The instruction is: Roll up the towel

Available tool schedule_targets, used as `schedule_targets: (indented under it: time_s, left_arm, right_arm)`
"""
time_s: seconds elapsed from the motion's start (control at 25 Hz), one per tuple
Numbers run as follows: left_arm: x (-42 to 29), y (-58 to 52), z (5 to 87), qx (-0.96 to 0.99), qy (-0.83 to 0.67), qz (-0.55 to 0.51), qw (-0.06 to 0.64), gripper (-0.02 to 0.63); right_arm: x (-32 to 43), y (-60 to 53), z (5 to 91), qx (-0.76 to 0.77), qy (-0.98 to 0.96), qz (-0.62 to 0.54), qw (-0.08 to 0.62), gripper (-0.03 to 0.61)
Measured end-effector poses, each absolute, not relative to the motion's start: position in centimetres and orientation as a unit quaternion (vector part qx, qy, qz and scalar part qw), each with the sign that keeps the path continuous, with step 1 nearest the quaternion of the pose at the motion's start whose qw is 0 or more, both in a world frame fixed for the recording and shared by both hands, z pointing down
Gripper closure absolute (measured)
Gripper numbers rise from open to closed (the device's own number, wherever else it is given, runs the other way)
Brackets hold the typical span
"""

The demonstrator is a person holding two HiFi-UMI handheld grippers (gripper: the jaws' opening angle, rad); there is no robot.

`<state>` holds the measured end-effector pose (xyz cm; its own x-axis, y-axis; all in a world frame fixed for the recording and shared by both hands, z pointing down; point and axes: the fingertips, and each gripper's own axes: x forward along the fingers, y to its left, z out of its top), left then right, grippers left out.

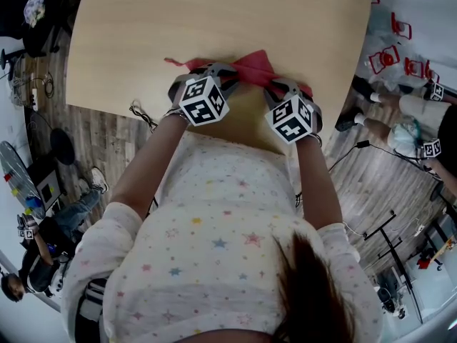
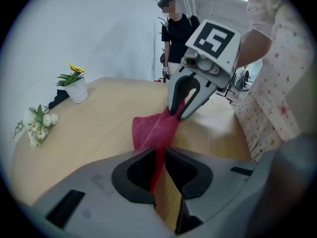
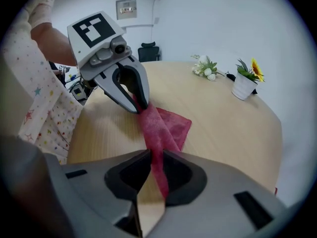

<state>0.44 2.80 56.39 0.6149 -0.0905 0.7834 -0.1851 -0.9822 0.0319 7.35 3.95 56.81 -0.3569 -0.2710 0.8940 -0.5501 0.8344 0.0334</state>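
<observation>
A red towel (image 1: 251,66) lies bunched near the front edge of the light wooden table (image 1: 214,20). My left gripper (image 1: 213,71) is shut on one end of it and my right gripper (image 1: 285,88) on the other, both close to the person's body. In the left gripper view the towel (image 2: 148,128) runs as a taut strip from my left gripper (image 2: 159,166) up to my right gripper (image 2: 178,111). Seen from the right gripper view, the towel (image 3: 171,125) stretches between my right gripper (image 3: 156,171) and my left gripper (image 3: 139,103), and a loose flap rests on the table.
A white pot with a sunflower (image 3: 246,83) and a bunch of white flowers (image 3: 205,68) sit at the far side of the table. A person (image 2: 176,29) stands beyond the table. Stands, cables and seated people surround the table on the wooden floor (image 1: 107,141).
</observation>
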Motion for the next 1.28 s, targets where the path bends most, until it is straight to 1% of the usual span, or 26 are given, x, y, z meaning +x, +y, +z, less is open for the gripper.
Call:
schedule_targets:
  time_s: [0.2, 0.56, 0.84, 1.16, 1.28]
  left_arm:
    - [0.4, 2.7, 57.1, 0.892, -0.078, 0.443, 0.048, 0.569]
    - [-0.2, 5.9, 56.1, 0.887, -0.041, 0.453, 0.082, 0.581]
    - [-0.6, 3.3, 55.8, 0.885, -0.062, 0.456, 0.073, 0.581]
    - [0.4, 1.4, 54.1, 0.896, -0.084, 0.431, 0.067, 0.581]
    - [1.2, 2.1, 53.0, 0.908, -0.071, 0.404, 0.084, 0.581]
  right_arm:
    - [7.4, 4.2, 56.4, 0.247, -0.814, 0.137, 0.507, 0.537]
    - [7.4, 7.0, 55.4, 0.194, -0.817, 0.192, 0.507, 0.54]
    - [7.9, 4.9, 54.7, 0.222, -0.817, 0.223, 0.483, 0.535]
    - [8.5, 1.8, 54.6, 0.278, -0.812, 0.312, 0.406, 0.549]
    - [8.7, 0.9, 54.8, 0.297, -0.804, 0.341, 0.386, 0.549]
